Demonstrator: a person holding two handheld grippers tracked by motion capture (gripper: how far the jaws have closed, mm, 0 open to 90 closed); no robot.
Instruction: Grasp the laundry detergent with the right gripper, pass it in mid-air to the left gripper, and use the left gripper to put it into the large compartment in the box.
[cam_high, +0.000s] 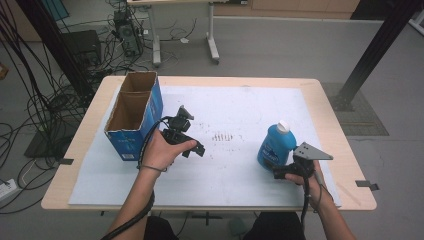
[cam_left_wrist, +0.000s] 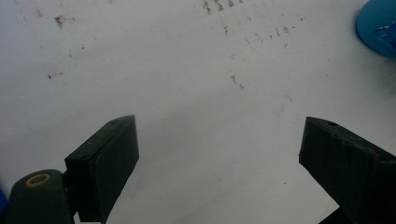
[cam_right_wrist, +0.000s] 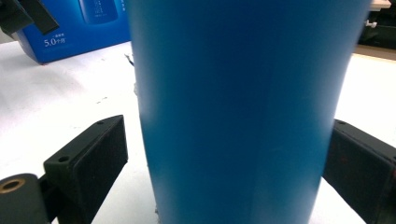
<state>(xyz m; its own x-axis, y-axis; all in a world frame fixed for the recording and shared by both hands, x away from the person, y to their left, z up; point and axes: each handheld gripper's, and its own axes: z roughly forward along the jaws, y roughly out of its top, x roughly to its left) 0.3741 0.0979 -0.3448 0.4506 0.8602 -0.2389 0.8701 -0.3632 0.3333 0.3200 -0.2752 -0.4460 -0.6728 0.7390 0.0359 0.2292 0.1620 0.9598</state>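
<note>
A blue bottle (cam_high: 275, 146) with a white cap stands upright on the white sheet at the right. My right gripper (cam_high: 281, 168) is just in front of it, low by its base. In the right gripper view the bottle (cam_right_wrist: 243, 107) stands between the jaws of my right gripper (cam_right_wrist: 228, 123), which is open. A strip of sheet shows between the left pad (cam_right_wrist: 95, 156) and the bottle. The right pad (cam_right_wrist: 362, 168) sits at the bottle's edge. My left gripper (cam_high: 191, 132) is held over the sheet's middle left. In its own view, my left gripper (cam_left_wrist: 219, 126) is open and holds nothing.
An open blue cardboard box (cam_high: 134, 116) stands at the table's left, also seen as the box (cam_right_wrist: 70, 28) behind the bottle. A patch of brown stains (cam_high: 223, 136) marks the sheet's middle. Cables and a desk frame are on the floor beyond the table.
</note>
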